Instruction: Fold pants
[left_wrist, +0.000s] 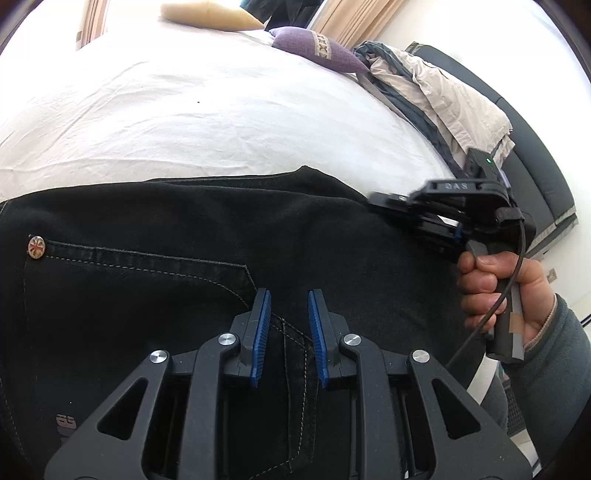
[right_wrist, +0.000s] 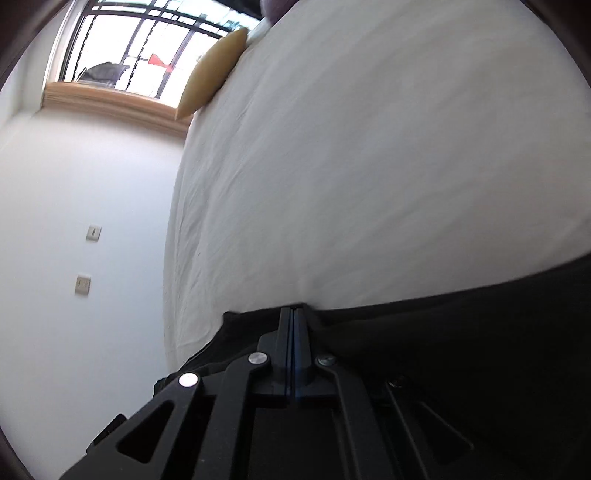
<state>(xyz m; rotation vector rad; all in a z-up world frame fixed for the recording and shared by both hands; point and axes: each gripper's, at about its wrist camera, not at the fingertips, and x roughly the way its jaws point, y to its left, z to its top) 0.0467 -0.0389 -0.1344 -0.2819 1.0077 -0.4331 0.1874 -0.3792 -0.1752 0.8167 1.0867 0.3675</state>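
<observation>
- Two handheld grippers work over black pants (left_wrist: 184, 236) that lie spread on a white bed sheet (left_wrist: 184, 110); both wrist cameras look down along their fingers.
- Far left in the left wrist view, a round metal button (left_wrist: 37, 246) marks the waist area, with pale pocket stitching running right from it.
- At lower centre, the left gripper (left_wrist: 290, 314) has its blue pads parted a little — a stitched seam lies in the gap, but I cannot tell whether the pads pinch the cloth or only hover over it.
- To the right, a person's hand (left_wrist: 495, 291) in a grey sleeve holds the right gripper (left_wrist: 380, 201) by its handle, its tip at the far edge of the pants.
- In the right wrist view, the right gripper (right_wrist: 294, 314) is clenched, its blue pads pressed together at the pants (right_wrist: 443, 332) edge where black cloth meets the bed sheet (right_wrist: 369, 147); whether a thin layer of cloth is caught between them I cannot tell.
- Behind, a tan pillow (left_wrist: 207, 16), a purple cushion (left_wrist: 317, 48) and a heap of beige bedding (left_wrist: 443, 99) sit well clear of the work.
- To do this step well, I judge each gripper should take a firm bite of cloth, lift both ends level, and carry the edge over evenly — a shallow pinch may slip on heavy denim.
</observation>
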